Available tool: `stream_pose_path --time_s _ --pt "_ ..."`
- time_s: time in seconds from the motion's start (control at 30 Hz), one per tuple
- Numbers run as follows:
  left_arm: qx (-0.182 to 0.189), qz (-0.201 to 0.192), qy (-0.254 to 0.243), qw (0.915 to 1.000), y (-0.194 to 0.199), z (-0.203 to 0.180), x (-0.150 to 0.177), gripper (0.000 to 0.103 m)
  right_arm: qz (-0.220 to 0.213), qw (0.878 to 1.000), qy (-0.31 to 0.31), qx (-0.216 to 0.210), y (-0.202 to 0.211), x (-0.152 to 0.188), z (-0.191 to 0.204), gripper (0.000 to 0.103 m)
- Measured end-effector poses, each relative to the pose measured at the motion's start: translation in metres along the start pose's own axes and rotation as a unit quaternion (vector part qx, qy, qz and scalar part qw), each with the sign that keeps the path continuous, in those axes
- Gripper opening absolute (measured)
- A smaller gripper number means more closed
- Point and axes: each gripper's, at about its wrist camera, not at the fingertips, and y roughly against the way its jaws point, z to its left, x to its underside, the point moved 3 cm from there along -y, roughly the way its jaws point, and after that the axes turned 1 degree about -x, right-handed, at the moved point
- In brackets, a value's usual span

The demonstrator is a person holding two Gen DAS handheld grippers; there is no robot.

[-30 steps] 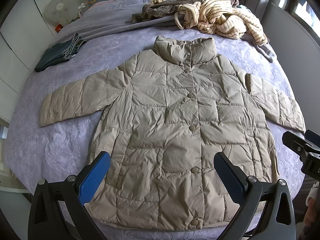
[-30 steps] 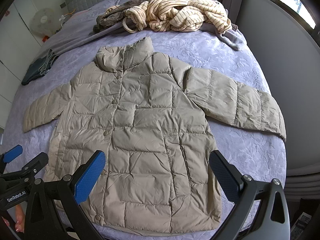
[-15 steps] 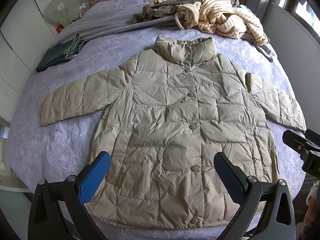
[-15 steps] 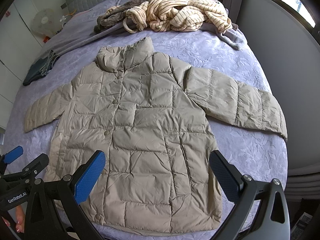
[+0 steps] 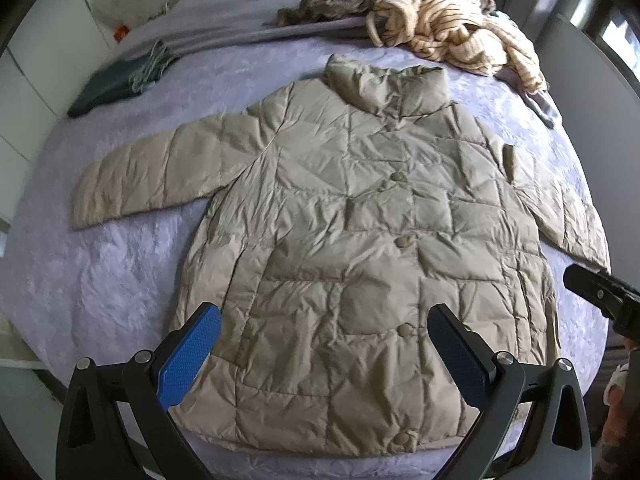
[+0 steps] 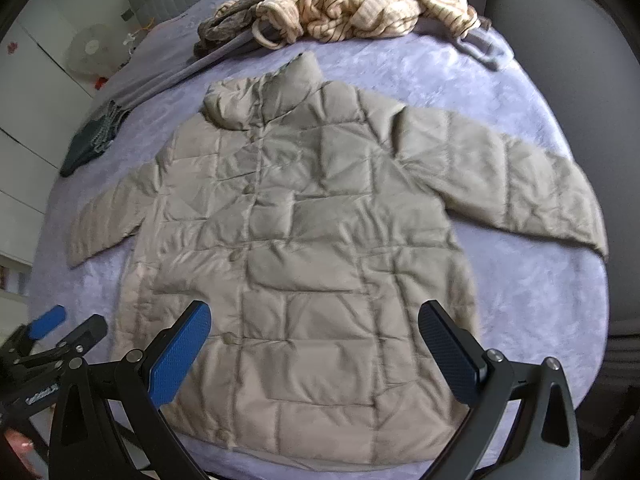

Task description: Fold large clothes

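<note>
A large beige quilted puffer jacket (image 5: 360,240) lies flat and buttoned on the purple bed, collar away from me, both sleeves spread out; it also shows in the right wrist view (image 6: 320,240). My left gripper (image 5: 324,354) is open and empty, hovering above the jacket's lower hem. My right gripper (image 6: 314,350) is open and empty above the hem too, to the right of the left one. The left gripper also shows at the left edge of the right wrist view (image 6: 56,336).
A heap of striped cream and brown clothes (image 5: 440,28) lies at the head of the purple bed (image 5: 100,280). A folded dark green garment (image 5: 116,88) sits at the far left. A grey wall panel (image 6: 580,80) runs along the bed's right side.
Both grippers have moved forward and slightly lower toward the jacket, so it fills more of each view. The jacket itself has not moved.
</note>
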Motion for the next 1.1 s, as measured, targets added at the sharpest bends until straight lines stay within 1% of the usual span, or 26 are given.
stream_pose_path --time_s 0.1,0.17,0.23,0.27,0.3,0.37,0.4,0.5,0.53,0.63,0.7,0.77,0.8,0.9,1.0,1.03,1.07,1.1 --pt "0.021 0.017 0.025 0.9993 -0.021 0.032 -0.007 0.103 0.019 1.0 -0.007 -0.014 -0.016 0.002 0.012 0.103" --pt "0.03 0.025 0.039 0.9985 -0.036 0.053 -0.012 0.103 0.024 0.999 -0.008 -0.02 -0.028 0.004 0.024 0.103" --pt "0.034 0.027 0.048 0.9979 -0.051 0.077 -0.02 0.103 0.033 0.999 -0.016 -0.029 -0.041 0.007 0.037 0.103" --pt "0.035 0.028 0.052 0.9977 -0.06 0.09 -0.023 0.103 0.046 0.998 -0.021 -0.038 -0.05 0.009 0.047 0.103" --pt "0.036 0.028 0.057 0.9973 -0.072 0.109 -0.028 0.103 0.056 0.997 -0.024 -0.039 -0.057 0.01 0.055 0.103" --pt "0.04 0.032 0.075 0.9959 -0.091 0.137 -0.035 0.103 0.069 0.997 -0.027 -0.021 -0.075 0.012 0.072 0.103" --pt "0.043 0.033 0.092 0.9942 -0.105 0.16 -0.039 0.103 0.073 0.997 -0.028 -0.018 -0.084 0.012 0.081 0.103" --pt "0.059 0.037 0.141 0.9875 -0.136 0.205 -0.044 0.103 0.08 0.996 -0.035 -0.03 -0.111 0.013 0.111 0.103" --pt "0.063 0.042 0.16 0.9842 -0.15 0.222 -0.044 0.103 0.081 0.996 -0.034 -0.033 -0.119 0.012 0.12 0.103" --pt "0.09 0.047 0.222 0.9698 -0.186 0.267 -0.045 0.103 0.077 0.996 -0.018 -0.036 -0.143 0.009 0.148 0.103" --pt "0.111 0.042 0.257 0.9591 -0.206 0.292 -0.049 0.103 0.071 0.997 -0.002 -0.039 -0.155 0.007 0.165 0.103" --pt "0.114 0.03 0.278 0.9534 -0.214 0.309 -0.055 0.103 0.07 0.997 0.008 -0.04 -0.166 0.004 0.179 0.103" --pt "0.115 0.017 0.287 0.9509 -0.216 0.32 -0.062 0.103 0.068 0.997 0.012 -0.044 -0.17 0.002 0.185 0.103" --pt "0.105 -0.015 0.294 0.95 -0.217 0.342 -0.083 0.103 0.055 0.997 0.028 -0.046 -0.18 -0.006 0.202 0.103" --pt "0.086 -0.047 0.307 0.9468 -0.219 0.365 -0.102 0.103 0.043 0.997 0.037 -0.05 -0.189 -0.017 0.213 0.103" --pt "0.077 -0.056 0.312 0.9454 -0.221 0.374 -0.108 0.1 0.039 0.997 0.04 -0.052 -0.192 -0.021 0.217 0.103" --pt "0.061 -0.061 0.318 0.9441 -0.222 0.38 -0.111 0.083 0.033 0.997 0.04 -0.055 -0.195 -0.027 0.222 0.103" --pt "0.052 -0.063 0.322 0.9431 -0.225 0.387 -0.114 0.059 0.027 0.997 0.038 -0.06 -0.198 -0.033 0.226 0.102"
